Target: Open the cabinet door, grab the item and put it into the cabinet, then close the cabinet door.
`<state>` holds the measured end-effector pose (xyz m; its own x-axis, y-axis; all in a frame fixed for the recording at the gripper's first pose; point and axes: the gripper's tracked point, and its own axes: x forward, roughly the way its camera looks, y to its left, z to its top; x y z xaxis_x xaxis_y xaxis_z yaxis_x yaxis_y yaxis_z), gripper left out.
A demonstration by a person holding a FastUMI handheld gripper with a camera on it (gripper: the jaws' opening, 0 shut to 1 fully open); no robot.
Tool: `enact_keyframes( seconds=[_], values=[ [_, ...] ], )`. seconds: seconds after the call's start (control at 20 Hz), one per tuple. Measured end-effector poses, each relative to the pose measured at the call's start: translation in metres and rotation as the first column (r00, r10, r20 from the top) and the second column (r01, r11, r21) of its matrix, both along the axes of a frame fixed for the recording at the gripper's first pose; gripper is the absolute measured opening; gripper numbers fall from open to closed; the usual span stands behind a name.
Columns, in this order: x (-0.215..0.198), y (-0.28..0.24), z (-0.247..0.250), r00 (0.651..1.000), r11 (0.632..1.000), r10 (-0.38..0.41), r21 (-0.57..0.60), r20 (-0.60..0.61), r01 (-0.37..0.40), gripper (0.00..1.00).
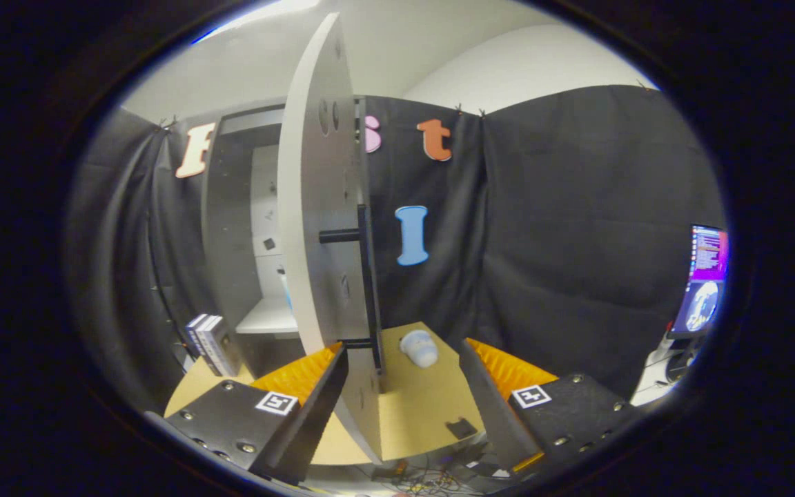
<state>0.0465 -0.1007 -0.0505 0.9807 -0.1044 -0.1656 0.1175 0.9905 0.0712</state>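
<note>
The cabinet [232,228] stands left of centre with its pale door [315,228] swung out towards me, seen nearly edge-on. A black bar handle [364,276] runs down the door's outer face. My gripper [401,386] is open, and the door's lower edge stands between the two fingers, close to the left finger [301,383]; I cannot tell if it touches. A small pale rounded item [419,347] lies on the tan tabletop [425,407] just ahead of the fingers, right of the door. Inside the cabinet a white shelf [268,319] shows.
Two dark books [208,343] stand upright on the table against the cabinet's left side. A small dark patch [462,427] lies near the table's front edge. A lit monitor [704,279] stands far right beyond the cloth wall. Cables lie below the table's edge.
</note>
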Motion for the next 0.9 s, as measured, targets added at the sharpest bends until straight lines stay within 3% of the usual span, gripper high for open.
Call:
enact_keyframes(
  seconds=[0.4,0.9],
  values=[
    [0.017,0.054,-0.005,0.990,0.989,0.142,0.037,0.013,-0.142,0.97],
    [0.041,0.086,-0.016,0.974,0.973,0.227,0.053,-0.003,-0.226,0.97]
  ],
)
